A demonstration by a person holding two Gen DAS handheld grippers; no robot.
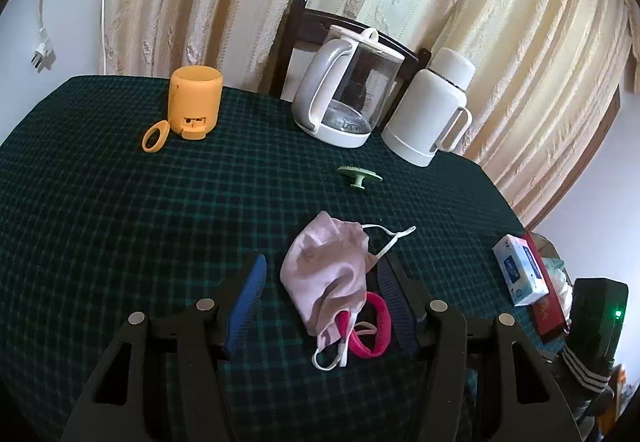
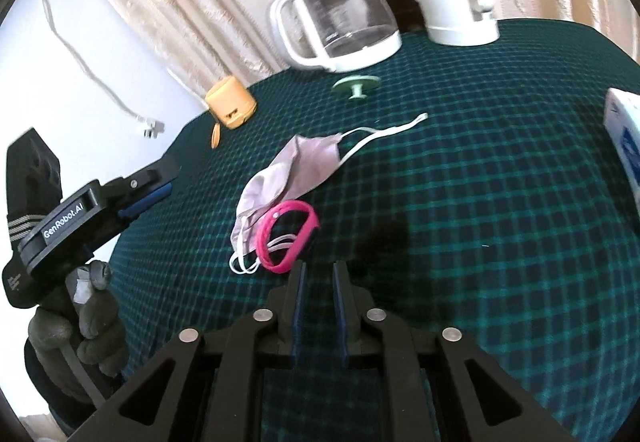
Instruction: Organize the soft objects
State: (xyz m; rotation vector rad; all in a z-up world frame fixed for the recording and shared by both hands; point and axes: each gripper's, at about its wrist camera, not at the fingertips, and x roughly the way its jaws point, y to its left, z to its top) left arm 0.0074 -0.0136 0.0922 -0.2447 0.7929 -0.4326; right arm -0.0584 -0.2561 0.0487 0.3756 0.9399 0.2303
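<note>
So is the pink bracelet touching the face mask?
Touching. In the right wrist view the pink bracelet lies over the mask's white ear loops, against its lower edge. The left wrist view shows the same overlap.

Readable markings, as I log them from my station:

1. "GenRobot.AI", white letters on the black body of the left tool (image 2: 154,189), seen from the right wrist view.
2. Blue-and-white box (image 1: 520,269) at the tabletop edge: print present, too small for me to read.
</note>
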